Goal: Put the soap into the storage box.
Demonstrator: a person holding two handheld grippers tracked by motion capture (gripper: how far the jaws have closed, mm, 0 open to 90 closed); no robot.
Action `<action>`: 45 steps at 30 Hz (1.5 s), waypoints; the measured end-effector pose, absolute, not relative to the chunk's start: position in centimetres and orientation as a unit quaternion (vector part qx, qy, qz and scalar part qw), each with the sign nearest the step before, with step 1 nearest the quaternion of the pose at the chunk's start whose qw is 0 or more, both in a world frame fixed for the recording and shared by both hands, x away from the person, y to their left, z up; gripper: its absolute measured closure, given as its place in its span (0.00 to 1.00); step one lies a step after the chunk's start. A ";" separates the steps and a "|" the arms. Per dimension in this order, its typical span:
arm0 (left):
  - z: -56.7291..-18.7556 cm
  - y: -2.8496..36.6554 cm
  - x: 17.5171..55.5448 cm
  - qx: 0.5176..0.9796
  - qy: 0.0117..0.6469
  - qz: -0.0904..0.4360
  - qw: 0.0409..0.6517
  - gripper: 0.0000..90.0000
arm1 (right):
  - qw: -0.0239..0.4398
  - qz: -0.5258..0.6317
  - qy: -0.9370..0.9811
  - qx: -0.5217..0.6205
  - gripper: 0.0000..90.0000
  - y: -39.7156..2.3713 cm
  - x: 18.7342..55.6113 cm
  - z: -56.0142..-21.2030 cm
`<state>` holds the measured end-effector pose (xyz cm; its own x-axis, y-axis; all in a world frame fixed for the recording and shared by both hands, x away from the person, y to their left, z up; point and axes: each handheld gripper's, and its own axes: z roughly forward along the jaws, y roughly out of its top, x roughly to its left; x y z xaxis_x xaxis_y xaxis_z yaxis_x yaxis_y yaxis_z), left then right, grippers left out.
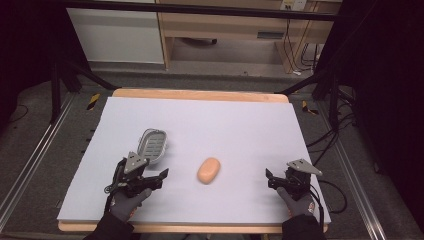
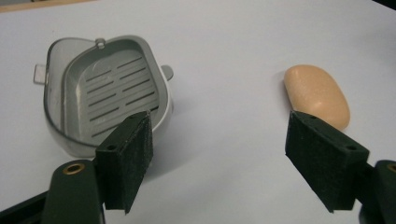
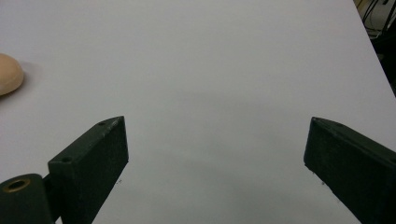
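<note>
Peach-coloured soap bar (image 1: 209, 170) lies bare on the white table (image 1: 235, 130), not yet in the grey slotted soap dish (image 1: 152, 145) nearby. The left gripper (image 1: 156, 179), between them, is open and empty; the right gripper (image 1: 270, 178) waits spread, empty, well apart.

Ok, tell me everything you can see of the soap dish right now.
The soap dish is a grey, plastic-looking tray with rounded corners, a slotted drain floor and small tabs at its rim; it appears to sit inside a clear outer shell. It is empty and lies flat and upright on the white table, left of the peach soap bar, apart from it. In the high view it lies just beyond the left claw, whose jaws stand open with nothing between them. Nothing grips it.
</note>
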<state>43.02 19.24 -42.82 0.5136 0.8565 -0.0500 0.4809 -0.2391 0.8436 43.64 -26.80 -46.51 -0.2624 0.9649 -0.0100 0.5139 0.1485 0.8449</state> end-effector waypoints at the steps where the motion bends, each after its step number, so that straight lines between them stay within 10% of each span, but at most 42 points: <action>1: -42.6 19.0 43.1 0.756 0.441 0.219 0.433 0.25 | 0.296 0.380 0.698 0.530 0.07 -26.8 43.6 -46.5; 45: -42.6 7.3 46.9 0.815 0.381 0.192 0.393 0.23 | 0.289 0.378 0.699 0.534 0.07 -26.8 43.8 -46.5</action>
